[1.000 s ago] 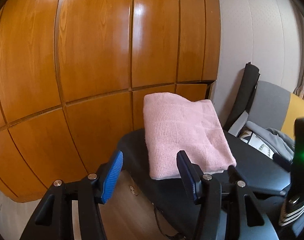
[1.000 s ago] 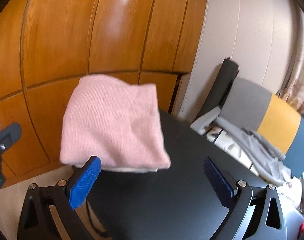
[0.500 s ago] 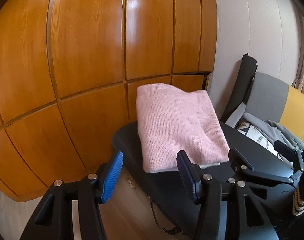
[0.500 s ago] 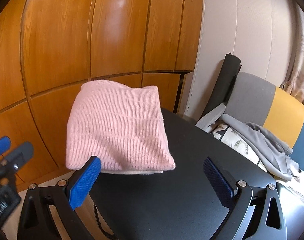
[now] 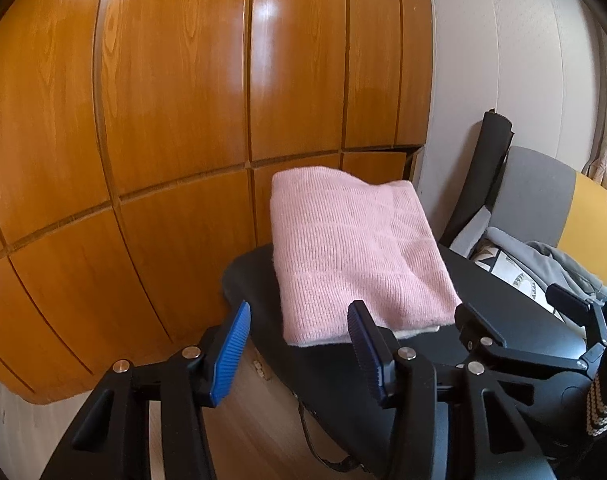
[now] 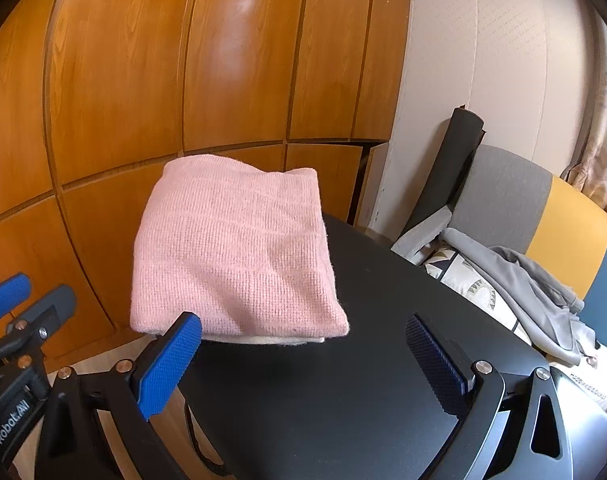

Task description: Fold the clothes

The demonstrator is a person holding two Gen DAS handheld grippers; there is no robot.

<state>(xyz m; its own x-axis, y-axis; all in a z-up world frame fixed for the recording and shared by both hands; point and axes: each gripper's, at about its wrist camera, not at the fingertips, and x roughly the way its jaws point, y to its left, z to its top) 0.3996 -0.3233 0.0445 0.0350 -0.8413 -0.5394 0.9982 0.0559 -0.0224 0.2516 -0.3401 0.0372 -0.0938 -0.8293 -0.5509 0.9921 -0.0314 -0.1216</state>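
Observation:
A folded pink knit garment (image 5: pixel 355 256) (image 6: pixel 235 256) lies on the far left corner of a black table (image 6: pixel 375 360) (image 5: pixel 503 312), with a cream layer showing under its near edge. My left gripper (image 5: pixel 299 336) hovers just short of the garment's near edge; its jaws are closing with nothing between the blue pads. My right gripper (image 6: pixel 303 356) stands wide open over the bare black tabletop, a little in front of the garment. The right gripper (image 5: pixel 523 320) also shows at the right of the left wrist view.
Glossy wooden cabinet doors (image 6: pixel 183 80) rise behind the table. A chair (image 6: pixel 543 208) with grey, yellow and blue panels stands at the right, holding a grey garment (image 6: pixel 523 280) and a patterned cushion (image 6: pixel 471 284). A black rolled mat (image 6: pixel 451 160) leans on the pale wall. Wooden floor (image 5: pixel 263 420) lies below.
Both views have shifted slightly, so the pink garment sits a little lower and nearer the middle. The left jaws stand a bit narrower. The garment has not moved on the table.

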